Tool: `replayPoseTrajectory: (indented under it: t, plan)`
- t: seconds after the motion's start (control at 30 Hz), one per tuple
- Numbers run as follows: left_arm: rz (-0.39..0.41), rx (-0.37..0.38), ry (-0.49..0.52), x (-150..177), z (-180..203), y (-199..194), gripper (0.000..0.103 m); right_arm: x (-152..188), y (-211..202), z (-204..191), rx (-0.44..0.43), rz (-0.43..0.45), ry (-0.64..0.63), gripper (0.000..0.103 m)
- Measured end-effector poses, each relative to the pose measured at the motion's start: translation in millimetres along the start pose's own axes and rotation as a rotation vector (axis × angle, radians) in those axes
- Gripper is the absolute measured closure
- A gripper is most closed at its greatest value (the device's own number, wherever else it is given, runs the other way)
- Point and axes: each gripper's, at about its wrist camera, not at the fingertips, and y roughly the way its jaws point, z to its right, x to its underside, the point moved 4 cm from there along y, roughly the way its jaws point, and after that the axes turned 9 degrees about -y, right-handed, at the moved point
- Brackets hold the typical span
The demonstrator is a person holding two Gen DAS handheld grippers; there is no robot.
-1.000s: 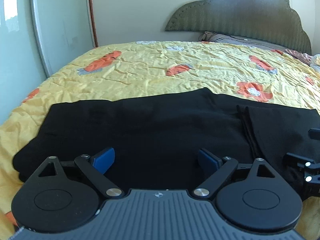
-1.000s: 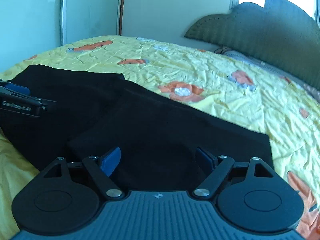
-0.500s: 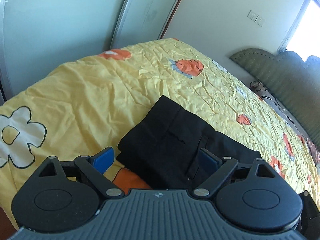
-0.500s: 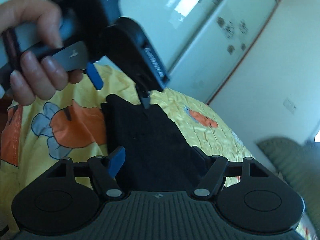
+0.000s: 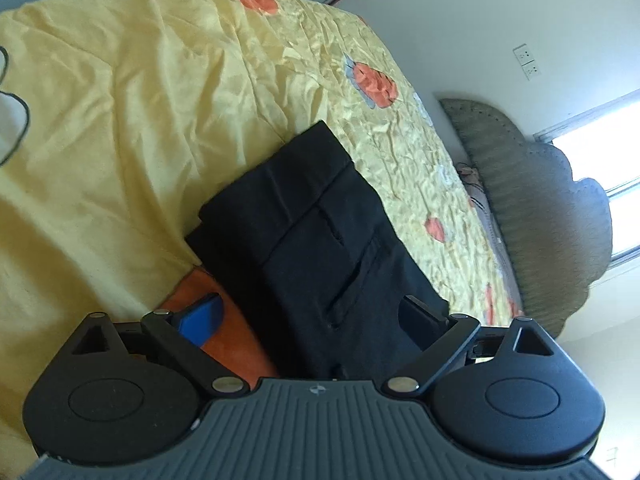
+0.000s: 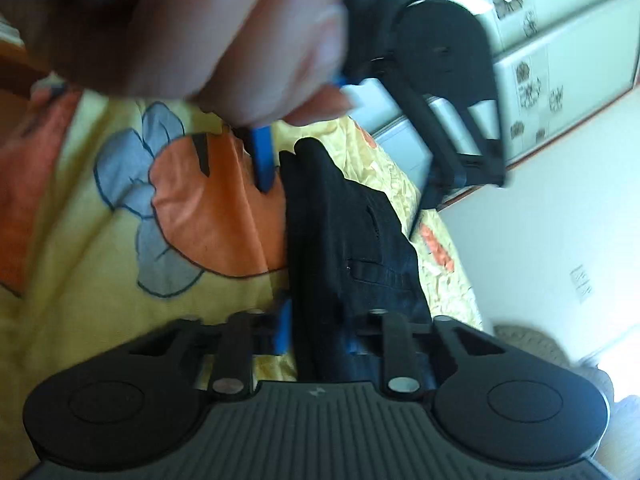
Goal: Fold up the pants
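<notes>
Black pants on bedspread — left claw spread, right claw pinching them.

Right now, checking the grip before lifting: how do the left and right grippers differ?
The left gripper has its fingers spread wide, straddling the black pants without pinching; the right gripper has its fingers drawn close, clamping the pants' edge. Both sit at the folded pants on the yellow bedspread.

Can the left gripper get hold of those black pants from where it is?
Probably yes: the left gripper is open, its fingers either side of the pants edge on the bedspread, nothing between.
</notes>
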Motion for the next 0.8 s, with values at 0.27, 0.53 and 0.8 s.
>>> replayPoseTrajectory:
  t: [0.27, 0.53, 0.8]
  plan:
    - [-0.007, 0.134, -0.093, -11.2, 6.0, 32.0, 0.008, 28.7, -13.1, 92.8, -0.171, 0.157, 0.545, 0.088]
    - [0.067, 0.088, -0.072, -31.1, 13.8, 40.3, 0.023, 77.8, 30.5, 152.5, -0.4, 0.148, 0.948, 0.087]
    - [0.255, -0.122, 0.237, -6.2, 43.1, 24.1, 0.082, 91.9, 66.7, 148.8, -0.406, 0.116, 1.063, 0.086]
